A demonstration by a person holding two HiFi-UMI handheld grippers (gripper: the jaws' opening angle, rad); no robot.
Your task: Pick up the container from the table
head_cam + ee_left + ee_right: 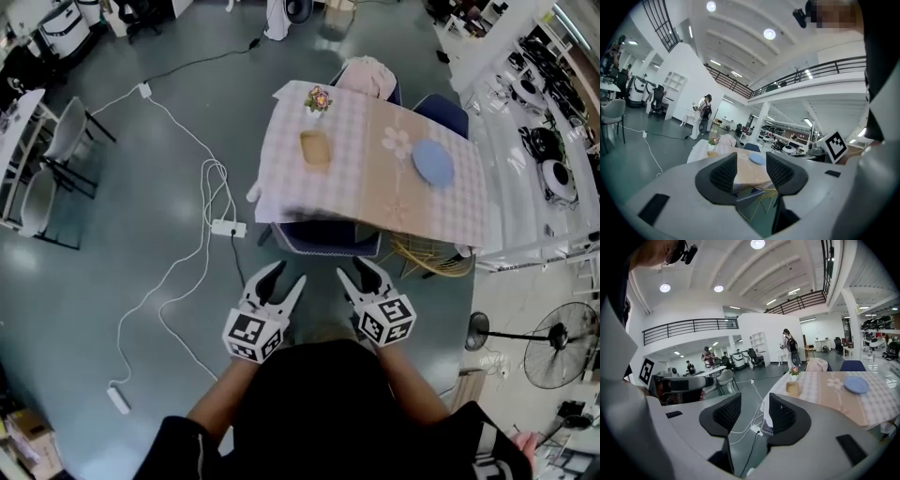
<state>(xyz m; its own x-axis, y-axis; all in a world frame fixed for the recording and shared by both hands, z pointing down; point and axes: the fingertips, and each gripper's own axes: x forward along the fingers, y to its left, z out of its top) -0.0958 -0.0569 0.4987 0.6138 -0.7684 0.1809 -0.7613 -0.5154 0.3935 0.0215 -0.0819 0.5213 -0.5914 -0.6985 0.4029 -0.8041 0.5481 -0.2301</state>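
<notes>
The container (pixel 315 147), a small tan cup, stands on the left part of a table with a checked cloth (pixel 375 202), ahead of me. In the right gripper view the container (pixel 792 388) sits right of the jaws, far off. The left gripper view shows only a bit of the container (pixel 713 153), just past the left jaw. My left gripper (pixel 289 274) and right gripper (pixel 356 268) hang side by side over the floor, short of the table's near edge. Both the left gripper (pixel 751 161) and the right gripper (pixel 754 411) are open, with nothing between the jaws.
A flower vase (pixel 318 99) stands behind the container and a blue plate (pixel 432 162) lies to the right. A blue chair (pixel 328 239) and a wicker basket (pixel 431 258) sit under the table. A power strip (pixel 229 228) with white cables lies on the floor at left; a fan (pixel 558 345) is at right.
</notes>
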